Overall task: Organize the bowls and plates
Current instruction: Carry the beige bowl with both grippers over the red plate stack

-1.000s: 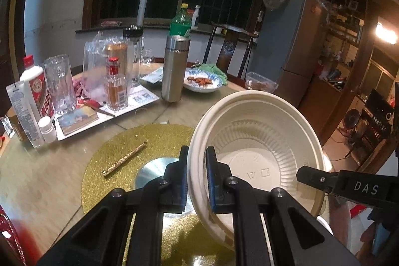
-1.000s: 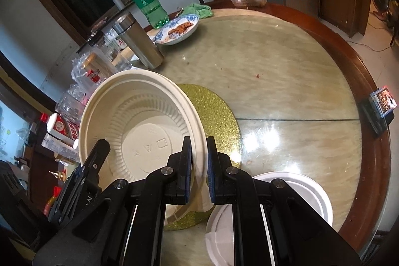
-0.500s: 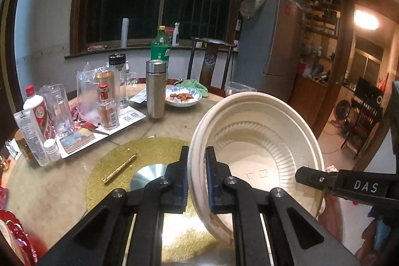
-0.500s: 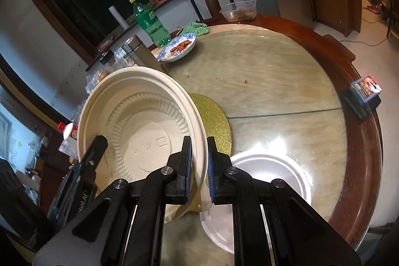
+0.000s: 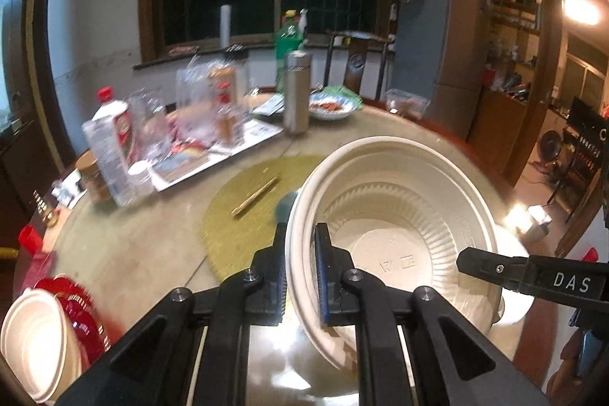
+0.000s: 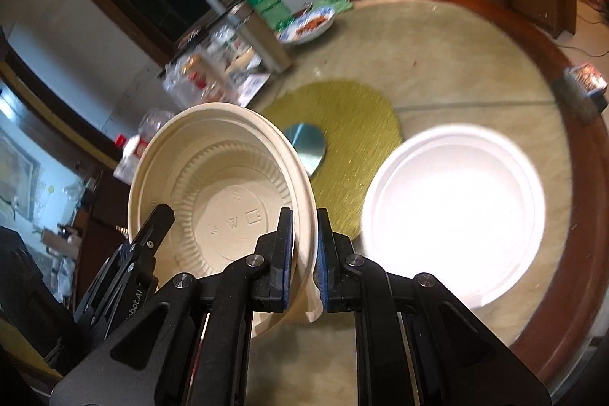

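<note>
A cream ribbed bowl (image 5: pixel 396 215) hangs tilted above the round table, held by both grippers. My left gripper (image 5: pixel 300 242) is shut on its left rim. My right gripper (image 6: pixel 304 227) is shut on the opposite rim of the same bowl (image 6: pixel 228 189). A white plate (image 6: pixel 456 212) lies on the table just right of the bowl, brightly lit. In the left wrist view only the plate's edge (image 5: pixel 514 246) shows behind the bowl. A red plate (image 5: pixel 82 307) and another cream bowl (image 5: pixel 30 333) sit at the lower left.
A gold round mat (image 6: pixel 342 124) marks the table's middle, with a gold stick (image 5: pixel 257 195) on it. Bottles, jars and a steel flask (image 5: pixel 296 90) crowd the far left. A dish of food (image 5: pixel 331 105) stands at the back. A small box (image 6: pixel 582 86) lies on the right rim.
Both grippers carried the bowl back toward the table's near side. The white plate now shows whole beside it, and the red plate and second bowl have come into view.
</note>
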Tool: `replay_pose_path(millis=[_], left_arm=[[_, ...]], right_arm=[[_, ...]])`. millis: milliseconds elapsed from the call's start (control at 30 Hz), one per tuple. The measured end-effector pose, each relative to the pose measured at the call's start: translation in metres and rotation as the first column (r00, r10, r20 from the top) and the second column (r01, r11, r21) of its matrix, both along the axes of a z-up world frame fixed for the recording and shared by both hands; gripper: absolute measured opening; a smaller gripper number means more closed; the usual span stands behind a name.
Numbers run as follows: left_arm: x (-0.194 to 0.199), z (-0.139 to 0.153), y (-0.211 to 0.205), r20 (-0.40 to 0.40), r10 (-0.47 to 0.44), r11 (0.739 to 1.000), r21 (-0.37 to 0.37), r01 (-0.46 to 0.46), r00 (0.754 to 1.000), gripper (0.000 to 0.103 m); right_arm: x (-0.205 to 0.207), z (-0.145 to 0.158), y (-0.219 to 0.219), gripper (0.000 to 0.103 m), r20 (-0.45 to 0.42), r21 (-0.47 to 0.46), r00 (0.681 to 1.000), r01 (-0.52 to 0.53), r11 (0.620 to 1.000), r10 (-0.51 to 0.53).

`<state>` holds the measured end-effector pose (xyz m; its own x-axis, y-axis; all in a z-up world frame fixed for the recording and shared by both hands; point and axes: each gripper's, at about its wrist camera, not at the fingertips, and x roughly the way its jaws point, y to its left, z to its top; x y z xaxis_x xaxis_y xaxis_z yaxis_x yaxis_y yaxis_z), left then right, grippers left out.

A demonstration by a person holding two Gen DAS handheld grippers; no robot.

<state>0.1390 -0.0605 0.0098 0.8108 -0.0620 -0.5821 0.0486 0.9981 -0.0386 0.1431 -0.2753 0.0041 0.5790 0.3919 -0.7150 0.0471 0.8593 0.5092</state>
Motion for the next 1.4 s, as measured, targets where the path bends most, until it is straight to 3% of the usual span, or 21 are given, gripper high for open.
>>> replay_pose_path(millis=[567,1033,1400], left_arm=[[-0.037,-0.036,0.050,-0.100,0.031,1.000,0.002,-0.031,0.994,0.011],[-0.066,-0.025,0.085,-0.070,0.073,0.996,-0.041,-0.075,0.995,0.010],[-0.084,-0.001,0.119,0.003,0.143,0.988,-0.065,-0.142,0.990,0.010]], right_arm=[[-0.028,-0.055,0.053,0.011,-0.089,0.041,0.991,-0.092,0.995,0.095],[-0.045,-0.050,0.084,0.011,-0.055,0.054,0.983,-0.172,0.984,0.175],[-0.045,-0.022,0.120,0.011,0.015,0.048,0.969,-0.247,0.968,0.247]])
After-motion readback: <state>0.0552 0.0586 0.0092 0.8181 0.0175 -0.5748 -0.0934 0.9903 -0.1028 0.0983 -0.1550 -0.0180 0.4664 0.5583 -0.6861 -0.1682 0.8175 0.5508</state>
